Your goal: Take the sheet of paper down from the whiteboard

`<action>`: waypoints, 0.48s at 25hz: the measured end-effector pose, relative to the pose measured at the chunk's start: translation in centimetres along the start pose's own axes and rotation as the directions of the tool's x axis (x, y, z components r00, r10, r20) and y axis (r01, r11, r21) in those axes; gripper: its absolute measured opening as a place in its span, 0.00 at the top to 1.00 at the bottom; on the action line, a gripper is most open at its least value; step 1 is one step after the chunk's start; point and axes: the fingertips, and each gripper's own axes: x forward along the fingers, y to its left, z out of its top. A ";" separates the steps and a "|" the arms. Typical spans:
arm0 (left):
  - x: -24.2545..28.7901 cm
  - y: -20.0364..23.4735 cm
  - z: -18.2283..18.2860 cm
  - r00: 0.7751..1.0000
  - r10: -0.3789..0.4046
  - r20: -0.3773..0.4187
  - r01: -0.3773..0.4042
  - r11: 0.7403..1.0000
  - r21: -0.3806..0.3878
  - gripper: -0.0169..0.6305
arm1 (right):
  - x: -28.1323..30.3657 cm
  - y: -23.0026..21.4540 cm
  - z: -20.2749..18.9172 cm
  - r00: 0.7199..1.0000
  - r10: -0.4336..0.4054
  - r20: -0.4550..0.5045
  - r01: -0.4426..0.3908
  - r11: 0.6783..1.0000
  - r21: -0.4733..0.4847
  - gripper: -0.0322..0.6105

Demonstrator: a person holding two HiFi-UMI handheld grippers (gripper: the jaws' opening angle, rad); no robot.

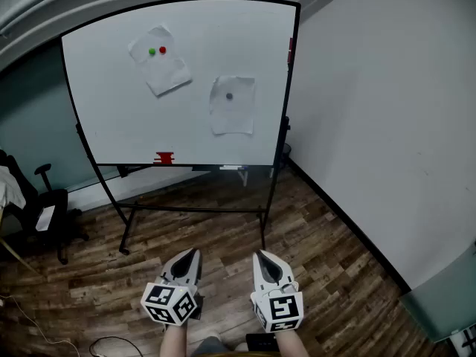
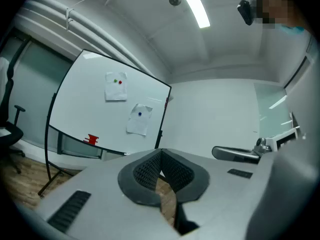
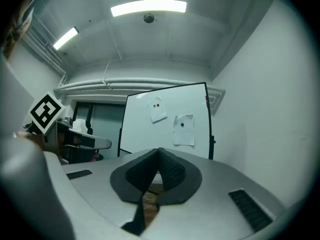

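Nearest you, your left gripper [image 1: 193, 257] and right gripper [image 1: 262, 259] hang side by side over the wooden floor [image 1: 335, 259]. Both are clenched pad against pad with nothing caught between them, and both are well short of the board. Farther off the whiteboard [image 1: 111, 117] stands on its black frame, with a red object [image 1: 164, 158] on its tray and a black chair [image 1: 46, 214] off to its left. On the board, a crumpled sheet of paper [image 1: 167, 73] is pinned at the upper left by a green magnet [image 1: 152, 50] and a red magnet [image 1: 163, 50], and a second sheet [image 1: 232, 117] sits lower right under one dark magnet [image 1: 229, 96].
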 end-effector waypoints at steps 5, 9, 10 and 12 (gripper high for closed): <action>-0.8 -0.4 0.4 1.000 0.003 0.028 -0.002 1.000 -0.020 0.94 | -0.9 0.1 0.4 1.000 -0.005 0.010 0.005 1.000 -0.004 0.93; -0.6 0.0 0.6 0.999 0.015 0.032 -0.014 0.999 -0.038 0.94 | -1.1 -0.3 0.6 1.000 -0.016 0.014 0.016 1.000 0.008 0.93; -0.5 -0.1 0.6 0.999 0.017 0.029 -0.016 0.999 -0.039 0.94 | -1.3 -0.6 0.6 1.000 -0.020 0.015 0.020 1.000 0.009 0.93; -0.1 -0.5 0.6 0.999 0.022 0.026 -0.021 0.999 -0.034 0.94 | -1.4 -1.2 0.7 0.999 -0.026 0.019 0.026 1.000 0.008 0.93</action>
